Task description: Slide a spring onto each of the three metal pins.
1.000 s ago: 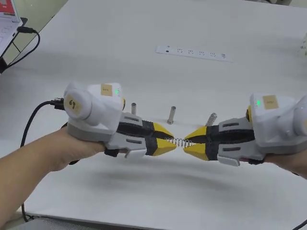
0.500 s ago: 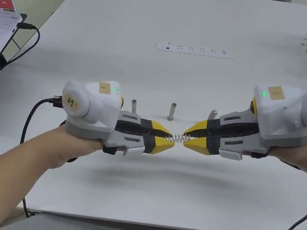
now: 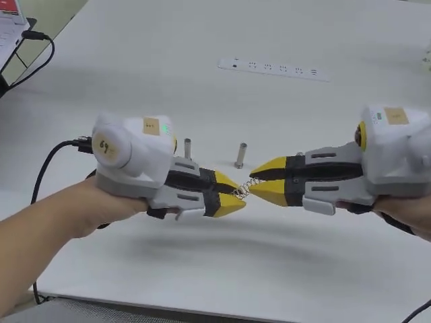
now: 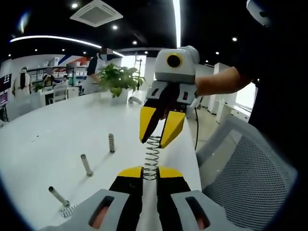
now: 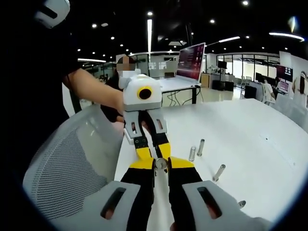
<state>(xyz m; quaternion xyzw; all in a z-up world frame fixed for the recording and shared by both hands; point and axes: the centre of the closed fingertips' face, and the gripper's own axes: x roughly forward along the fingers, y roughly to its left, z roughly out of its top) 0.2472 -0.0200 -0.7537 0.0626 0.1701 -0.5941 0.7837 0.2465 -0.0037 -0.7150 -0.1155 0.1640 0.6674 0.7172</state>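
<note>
My left gripper [image 3: 237, 195] and right gripper [image 3: 252, 180] are both pinched narrow on one spring [image 3: 244, 188], held in the air over the tabletop [image 3: 168, 54], short of the pins. Pulled two ways, it could stretch, or slip a jaw and fly off. The left gripper view shows a sprung pin [image 4: 111, 143] beside two bare pins [image 4: 86, 164]. In the head view my right gripper largely covers the sprung one.

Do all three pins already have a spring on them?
No: in the left gripper view the far pin carries a spring, while the middle pin and the near pin are bare.
</note>
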